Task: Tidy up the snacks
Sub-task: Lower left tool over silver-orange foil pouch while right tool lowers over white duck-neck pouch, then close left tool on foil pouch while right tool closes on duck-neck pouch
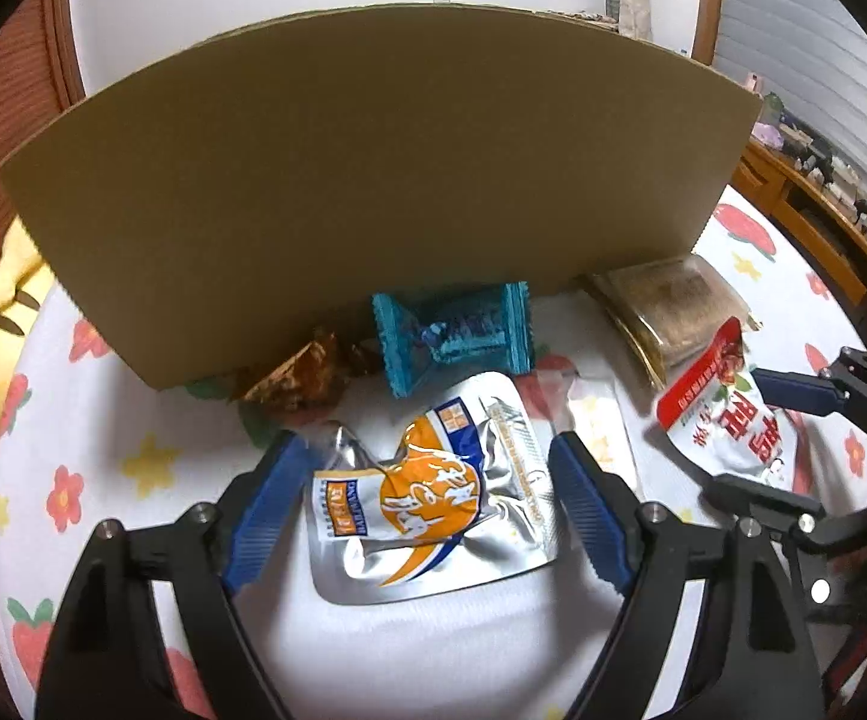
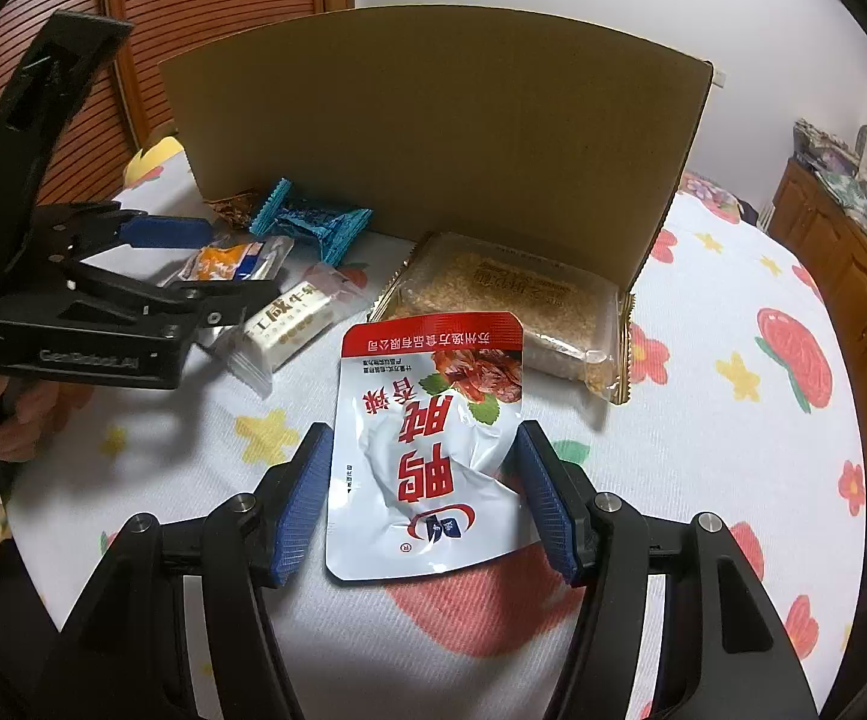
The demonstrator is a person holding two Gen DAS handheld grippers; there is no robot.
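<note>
In the left wrist view, a crumpled silver foil pouch with orange and blue print [image 1: 427,492] is seen lying between the blue pads of the left gripper [image 1: 424,456], whose jaws stand wide, neither pad pressing it. Beyond it a teal crimped wrapper [image 1: 451,330] and a brown crinkled wrapper [image 1: 298,375] lie against an upright brown cardboard panel [image 1: 373,150] that blocks the far side. The floral white cloth [image 1: 133,462] covers the surface.

In the right wrist view, a white pouch with red top and red characters [image 2: 427,450] is bracketed by the right gripper [image 2: 424,480]; contact cannot be told. A clear-wrapped sesame cake block [image 2: 511,306] lies behind, a small white nougat packet [image 2: 289,324] left, wooden cabinets [image 2: 841,252] right.
</note>
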